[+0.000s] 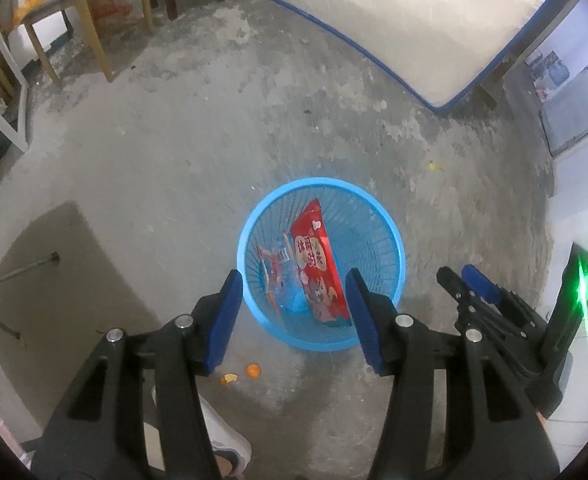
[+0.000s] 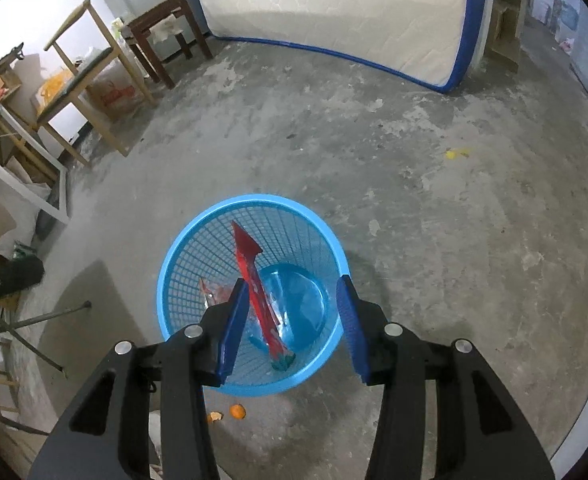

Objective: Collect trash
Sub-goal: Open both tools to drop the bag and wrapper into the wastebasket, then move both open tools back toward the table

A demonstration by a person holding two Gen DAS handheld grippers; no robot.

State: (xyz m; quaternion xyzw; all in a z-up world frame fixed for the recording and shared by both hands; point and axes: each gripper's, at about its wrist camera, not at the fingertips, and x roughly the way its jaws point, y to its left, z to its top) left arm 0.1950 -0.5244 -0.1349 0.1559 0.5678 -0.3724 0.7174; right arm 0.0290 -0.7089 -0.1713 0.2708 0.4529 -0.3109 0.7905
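1. A round blue plastic basket point(image 1: 321, 336) point(image 2: 182, 256) stands on a rough, blotchy grey concrete floor point(image 1: 174, 152) point(image 2: 433, 240); its wall is an open grid of thin ribs and its bottom is a solid smooth disc.
2. Inside the basket, 1 glossy red snack bag point(image 1: 317, 268) point(image 2: 256, 280) stands tilted against the wall, flat and printed with pale pictures. Beside it lies 1 crumpled clear wrapper with red print point(image 1: 274, 268) point(image 2: 214, 292).
3. On the floor just outside the basket, on the near side, lie 2 orange bits: 1 small round orange piece point(image 1: 254, 370) point(image 2: 237, 411) and 1 curled peel scrap point(image 1: 228, 379) point(image 2: 215, 416). 1 yellow scrap point(image 1: 432, 166) point(image 2: 451, 154) lies well apart, farther out.
4. The left claw point(image 1: 294, 292) hangs above the basket, its 2 blue ribbed pads about half apart, holding and touching nothing.
5. The right claw point(image 2: 290, 300) point(image 1: 459, 276) hangs over the basket's mouth, its 2 blue pads also parted midway, with nothing gripped.
6. A quilted white mattress with blue edging point(image 1: 393, 28) point(image 2: 333, 12) leans at the back; several wooden chairs and stools point(image 1: 90, 28) point(image 2: 90, 80) stand to the left.
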